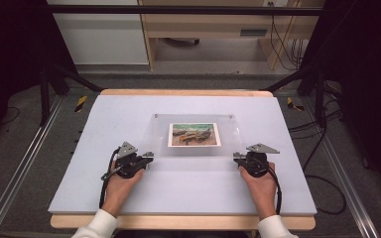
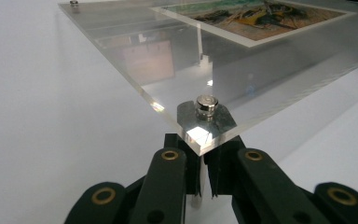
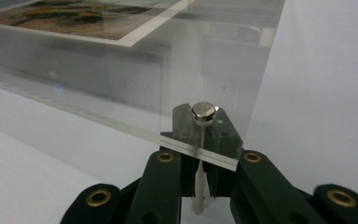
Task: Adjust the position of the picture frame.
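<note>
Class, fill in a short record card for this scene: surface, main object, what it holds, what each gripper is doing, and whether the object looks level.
Surface: white mat on a wooden table
Main object: clear acrylic frame with metal studs at its corners
Held inside: printed picture, face up
Left gripper: jaws shut on the near left corner stud
Right gripper: jaws shut on the near right corner stud
Level: near edge appears raised off the mat; far edge cannot be judged

Picture (image 1: 194, 134) inside panel (image 1: 228, 148) on table (image 1: 129, 109)
</note>
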Motion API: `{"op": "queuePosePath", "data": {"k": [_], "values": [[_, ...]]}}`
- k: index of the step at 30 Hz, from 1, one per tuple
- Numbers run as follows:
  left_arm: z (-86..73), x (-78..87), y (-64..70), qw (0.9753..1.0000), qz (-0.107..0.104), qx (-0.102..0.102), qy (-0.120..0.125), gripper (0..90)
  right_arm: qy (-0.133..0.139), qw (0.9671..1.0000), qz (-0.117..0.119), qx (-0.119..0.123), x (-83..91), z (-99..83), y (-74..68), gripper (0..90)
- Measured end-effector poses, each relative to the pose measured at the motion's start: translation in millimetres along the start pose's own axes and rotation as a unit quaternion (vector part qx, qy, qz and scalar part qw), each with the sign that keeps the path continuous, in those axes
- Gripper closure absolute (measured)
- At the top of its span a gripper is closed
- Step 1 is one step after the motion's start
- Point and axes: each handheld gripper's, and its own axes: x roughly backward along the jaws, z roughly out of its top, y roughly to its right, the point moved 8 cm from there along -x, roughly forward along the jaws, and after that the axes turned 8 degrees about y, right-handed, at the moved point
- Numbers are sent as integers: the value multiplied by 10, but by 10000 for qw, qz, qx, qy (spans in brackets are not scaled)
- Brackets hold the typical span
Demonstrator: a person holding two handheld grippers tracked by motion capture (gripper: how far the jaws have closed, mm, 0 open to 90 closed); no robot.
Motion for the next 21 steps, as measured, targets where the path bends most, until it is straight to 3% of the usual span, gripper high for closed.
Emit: {"op": "queuePosePath", "data": {"k": [14, 16, 17, 19, 20, 21], "values": [[0, 2, -8, 10000, -33, 57, -64, 834, -13, 10000, 14, 6, 4, 5, 0, 831], [-2, 12, -16, 9999, -14, 105, -92, 812, -23, 10000, 31, 13, 15, 8, -1, 802], [-1, 19, -23, 9999, -2, 109, -110, 754, -44, 10000, 32, 50, 30, 4, 1, 733], [-2, 44, -38, 9998, 18, 147, -152, 717, -59, 10000, 17, 62, 45, 3, 4, 691], [-11, 59, -45, 9997, 3, 147, -204, 666, -104, 9999, -39, 71, 85, -5, 24, 598], [-19, 66, -44, 9996, -5, 146, -235, 666, -104, 9999, -39, 71, 85, -5, 24, 598]]}}
